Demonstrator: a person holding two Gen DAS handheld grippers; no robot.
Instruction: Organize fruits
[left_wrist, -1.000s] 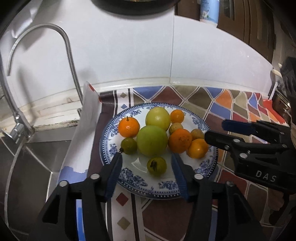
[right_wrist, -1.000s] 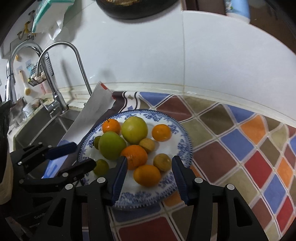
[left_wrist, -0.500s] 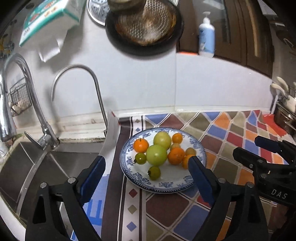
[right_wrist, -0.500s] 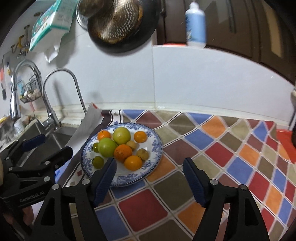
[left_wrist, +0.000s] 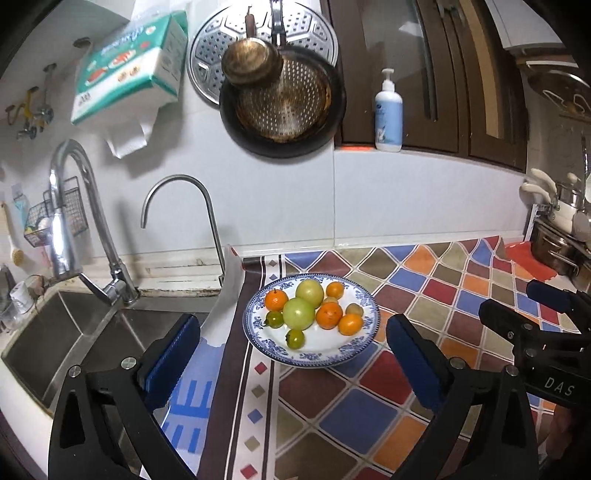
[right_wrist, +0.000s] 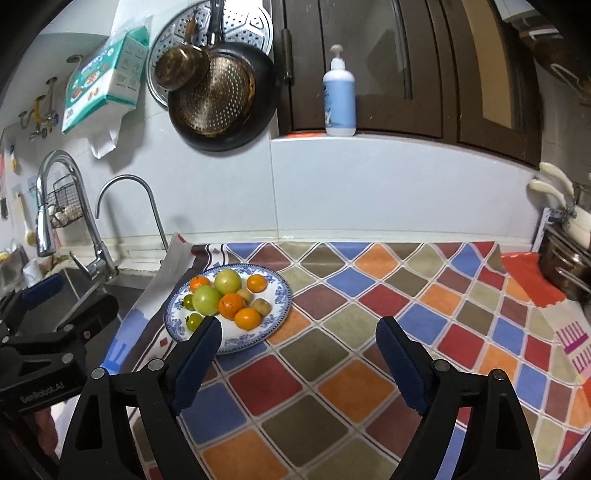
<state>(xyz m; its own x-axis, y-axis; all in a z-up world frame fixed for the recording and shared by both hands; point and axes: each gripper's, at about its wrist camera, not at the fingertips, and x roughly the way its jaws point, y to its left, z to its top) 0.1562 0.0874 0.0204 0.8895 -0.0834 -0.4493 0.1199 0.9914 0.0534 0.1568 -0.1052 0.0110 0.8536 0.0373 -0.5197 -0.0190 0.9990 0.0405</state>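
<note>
A blue-and-white patterned plate (left_wrist: 364, 341) sits on the colourful checked mat beside the sink; it also shows in the right wrist view (right_wrist: 280, 306). On it lie several fruits: two large green ones (left_wrist: 298, 313), oranges (left_wrist: 329, 315), small green ones (left_wrist: 295, 338) and small tan ones. My left gripper (left_wrist: 291, 354) is open and empty, held back above and in front of the plate. My right gripper (right_wrist: 299, 350) is open and empty, to the right of the plate; its fingers also show in the left wrist view (left_wrist: 517, 321).
A steel sink (left_wrist: 62, 332) with two taps (left_wrist: 207, 206) lies left of the plate. Pans (left_wrist: 280, 103) and a tissue pack hang on the white wall. A soap bottle (left_wrist: 388, 110) stands on the ledge. Pots (left_wrist: 557, 243) stand at the far right.
Both grippers have pulled back and up from the plate and opened wider. The fruits on the plate have not moved.
</note>
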